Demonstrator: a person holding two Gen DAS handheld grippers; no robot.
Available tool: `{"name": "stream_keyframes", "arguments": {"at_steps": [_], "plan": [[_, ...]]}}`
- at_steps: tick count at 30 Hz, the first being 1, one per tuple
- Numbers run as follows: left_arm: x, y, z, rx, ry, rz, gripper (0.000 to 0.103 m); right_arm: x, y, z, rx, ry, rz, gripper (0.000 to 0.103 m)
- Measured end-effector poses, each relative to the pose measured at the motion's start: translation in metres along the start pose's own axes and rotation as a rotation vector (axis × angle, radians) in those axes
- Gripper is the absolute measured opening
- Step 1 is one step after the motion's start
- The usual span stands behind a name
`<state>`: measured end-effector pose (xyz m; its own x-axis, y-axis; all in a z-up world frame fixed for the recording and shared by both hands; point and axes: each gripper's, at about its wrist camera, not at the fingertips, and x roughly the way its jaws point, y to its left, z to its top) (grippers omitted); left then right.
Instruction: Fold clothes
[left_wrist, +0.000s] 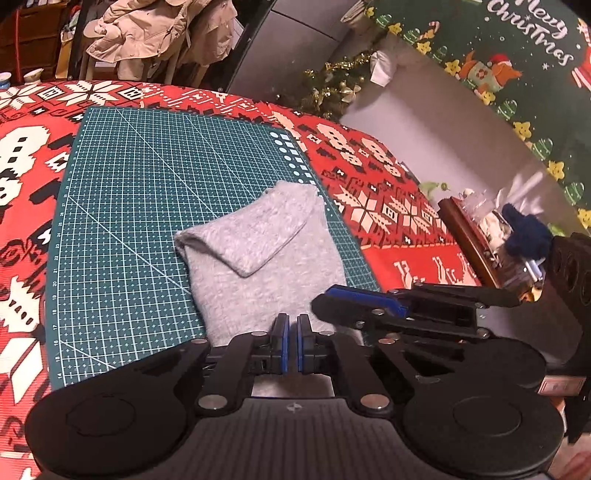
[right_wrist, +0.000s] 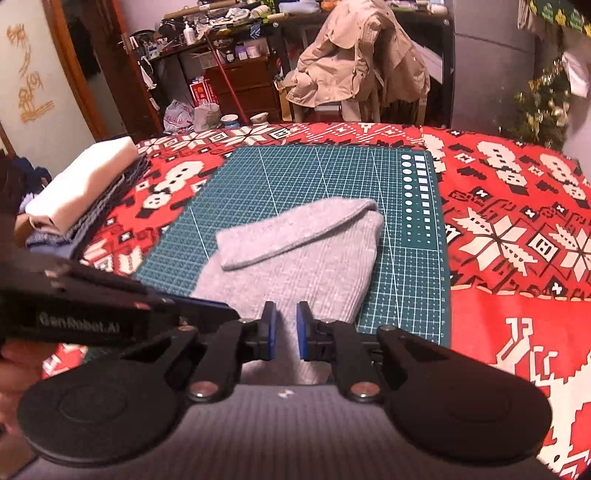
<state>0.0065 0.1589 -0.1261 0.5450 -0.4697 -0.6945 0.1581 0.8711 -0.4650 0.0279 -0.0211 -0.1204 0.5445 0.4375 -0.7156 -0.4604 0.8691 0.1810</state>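
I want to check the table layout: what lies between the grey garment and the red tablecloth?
The green cutting mat lies under the grey garment, separating it from the red tablecloth. Both wrist views show this.

A red tablecloth (right_wrist: 509, 229) patterned with white snowflakes covers the table. A green cutting mat (right_wrist: 332, 177) with a white grid lies flat on it. Left of the mat, near the cloth's edge, sits a stack of folded clothes (right_wrist: 81, 195), white on top. On the mat's near right part lies a grey garment (right_wrist: 295, 266), its upper part folded over.
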Motion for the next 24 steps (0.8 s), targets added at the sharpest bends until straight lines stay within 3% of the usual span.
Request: {"name": "stream_keyframes", "arguments": {"at_steps": [3,7,11,14,24], "plan": [[-0.004,0.003,0.000,-0.002,-0.006,0.000,0.004,-0.006,-0.008,0.000,0.027,0.012,-0.005,0.011],[-0.005,0.003,0.000,-0.009,-0.004,-0.002,0.004,-0.011,-0.027,0.017,0.074,-0.034,-0.026,0.012],[-0.004,0.000,0.002,0.000,0.001,0.005,0.004,0.006,-0.063,0.039,0.216,-0.040,0.013,0.013],[-0.002,-0.003,0.004,0.009,0.008,0.012,0.004,0.022,-0.081,0.048,0.243,-0.022,0.021,0.013],[0.004,-0.006,0.007,0.028,0.042,0.034,0.004,0.054,-0.112,0.045,0.384,-0.005,0.123,0.011]]}}
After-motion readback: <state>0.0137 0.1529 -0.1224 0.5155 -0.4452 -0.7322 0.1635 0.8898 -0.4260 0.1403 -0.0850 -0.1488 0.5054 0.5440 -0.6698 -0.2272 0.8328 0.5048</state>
